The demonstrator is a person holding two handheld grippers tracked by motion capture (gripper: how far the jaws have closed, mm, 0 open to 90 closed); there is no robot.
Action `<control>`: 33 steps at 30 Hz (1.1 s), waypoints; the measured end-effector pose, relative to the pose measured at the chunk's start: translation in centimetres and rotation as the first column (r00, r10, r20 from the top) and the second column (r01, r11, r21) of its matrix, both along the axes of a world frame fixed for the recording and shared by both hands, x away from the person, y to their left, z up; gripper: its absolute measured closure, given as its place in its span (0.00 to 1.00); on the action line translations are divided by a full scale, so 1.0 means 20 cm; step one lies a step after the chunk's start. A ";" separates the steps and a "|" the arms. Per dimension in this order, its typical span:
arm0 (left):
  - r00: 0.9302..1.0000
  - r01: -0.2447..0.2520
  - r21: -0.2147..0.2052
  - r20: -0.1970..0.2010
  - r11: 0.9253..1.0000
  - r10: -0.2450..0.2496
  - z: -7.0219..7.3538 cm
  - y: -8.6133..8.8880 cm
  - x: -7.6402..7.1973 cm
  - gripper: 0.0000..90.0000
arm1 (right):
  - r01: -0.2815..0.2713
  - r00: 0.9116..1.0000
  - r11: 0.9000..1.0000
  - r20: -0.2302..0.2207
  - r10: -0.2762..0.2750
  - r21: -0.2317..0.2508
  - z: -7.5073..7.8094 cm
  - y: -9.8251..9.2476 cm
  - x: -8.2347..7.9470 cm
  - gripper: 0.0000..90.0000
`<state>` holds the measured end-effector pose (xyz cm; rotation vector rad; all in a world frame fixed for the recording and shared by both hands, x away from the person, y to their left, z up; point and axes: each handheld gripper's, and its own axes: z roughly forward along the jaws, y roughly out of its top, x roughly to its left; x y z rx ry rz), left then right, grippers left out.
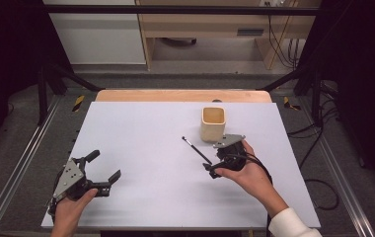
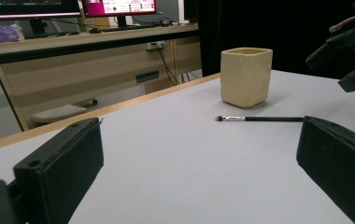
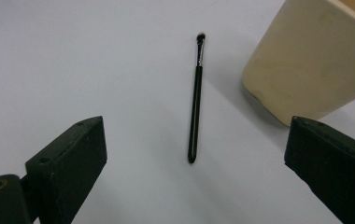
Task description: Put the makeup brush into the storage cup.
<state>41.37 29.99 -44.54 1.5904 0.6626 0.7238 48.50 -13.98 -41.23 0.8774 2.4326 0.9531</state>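
Two grippers work a pale tabletop (image 1: 141,163). Starting at the left, the left gripper (image 1: 101,170) rests low at the near corner with its jaws spread wide and nothing between them. From its own view, the slim black brush (image 2: 259,119) lies well ahead and off toward its right jaw, and the cream cup (image 2: 246,76) stands upright just beyond the brush.

Moving right, the brush lies flat on the table, bristle end pointing away from the person, handle end toward the right gripper (image 1: 222,160). That gripper's jaws are also spread and hold nothing. In the right gripper view the brush (image 3: 195,98) runs straight ahead between the two jaws, its butt end nearest them but not yet inside the gap, and the cup (image 3: 306,60) stands just ahead of the right jaw, close beside the brush without touching it.

The brush looks light, stiff and thin, likely to roll or skid on the smooth surface. A pinch across the black handle, near its middle and clear of the bristles and metal ferrule, seems the safest hold.
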 end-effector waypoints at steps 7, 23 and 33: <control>1.000 0.003 0.003 0.000 1.000 -0.003 0.00 0.00 0.00 0.00 | -0.008 1.000 0.999 -0.025 0.007 -0.039 0.00 0.02 0.02 0.08; 1.000 0.006 -0.001 -0.002 1.000 -0.006 0.00 -0.01 0.00 0.00 | 0.000 0.998 0.998 -0.063 -0.004 -0.063 -0.01 0.06 0.07 0.08; 1.000 0.008 0.000 -0.002 1.000 -0.008 0.00 -0.01 0.00 0.00 | -0.012 0.997 0.997 -0.082 0.006 -0.080 -0.03 0.09 0.09 0.08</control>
